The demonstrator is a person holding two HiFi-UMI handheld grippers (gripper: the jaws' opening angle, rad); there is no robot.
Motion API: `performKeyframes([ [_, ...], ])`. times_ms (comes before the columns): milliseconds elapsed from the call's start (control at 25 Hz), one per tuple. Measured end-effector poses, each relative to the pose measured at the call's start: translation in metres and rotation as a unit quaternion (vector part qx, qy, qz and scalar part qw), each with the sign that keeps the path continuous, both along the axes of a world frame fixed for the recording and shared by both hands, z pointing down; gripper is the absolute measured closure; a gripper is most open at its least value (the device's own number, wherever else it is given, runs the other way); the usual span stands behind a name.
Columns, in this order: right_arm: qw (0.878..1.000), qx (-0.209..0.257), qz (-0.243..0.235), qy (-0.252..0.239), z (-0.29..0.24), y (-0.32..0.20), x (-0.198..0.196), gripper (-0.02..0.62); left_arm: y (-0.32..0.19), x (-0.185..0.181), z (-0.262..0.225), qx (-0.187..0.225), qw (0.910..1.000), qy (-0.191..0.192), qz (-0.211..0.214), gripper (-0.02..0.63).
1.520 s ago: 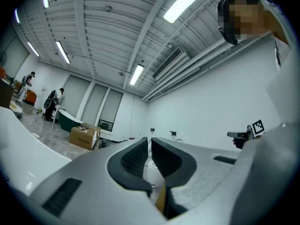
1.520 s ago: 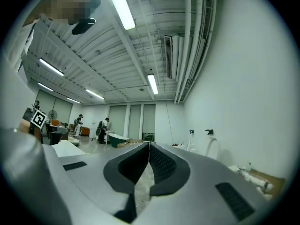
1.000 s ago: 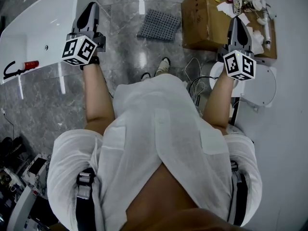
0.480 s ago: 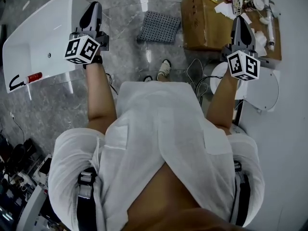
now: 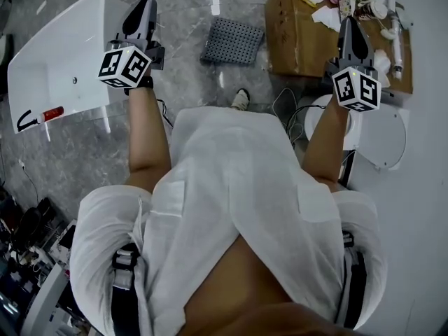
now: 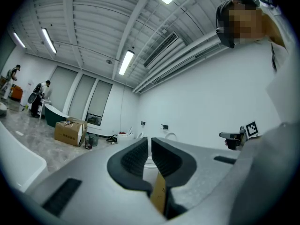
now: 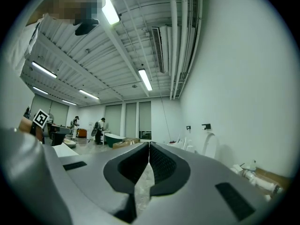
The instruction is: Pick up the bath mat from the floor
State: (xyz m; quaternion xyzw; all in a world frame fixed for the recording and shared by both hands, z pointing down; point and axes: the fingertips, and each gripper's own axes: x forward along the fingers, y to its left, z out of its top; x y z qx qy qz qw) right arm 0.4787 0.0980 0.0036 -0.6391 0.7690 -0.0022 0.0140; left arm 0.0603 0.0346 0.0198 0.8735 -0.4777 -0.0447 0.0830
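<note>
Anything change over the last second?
Left gripper and right gripper edged slightly forward, the left nearer the bath mat. Nothing taken or released. Bath mat still on the floor, untouched; both jaws still shut and empty.

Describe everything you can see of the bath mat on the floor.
The bath mat is a dark grey rectangle with a regular grid of small dots or holes, rubbery-looking. It lies flat and unfolded on the grey marbled floor, turned slightly askew, close beside the cardboard box and ahead of the person's shoe. Nothing lies on it.
</note>
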Motion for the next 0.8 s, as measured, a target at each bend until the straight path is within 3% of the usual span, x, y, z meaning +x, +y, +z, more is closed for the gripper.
performKeyframes([
  [520, 1.0, -0.006, -0.002, -0.004, 0.008, -0.025, -0.01, 0.568, -0.027, -0.014, 0.007, -0.001, 0.9999, 0.01, -0.009, 0.574],
  [800, 1.0, -0.013, 0.006, 0.001, 0.005, -0.044, -0.041, 0.568, -0.057, -0.041, 0.019, -0.015, 0.9996, 0.023, 0.006, 0.574],
])
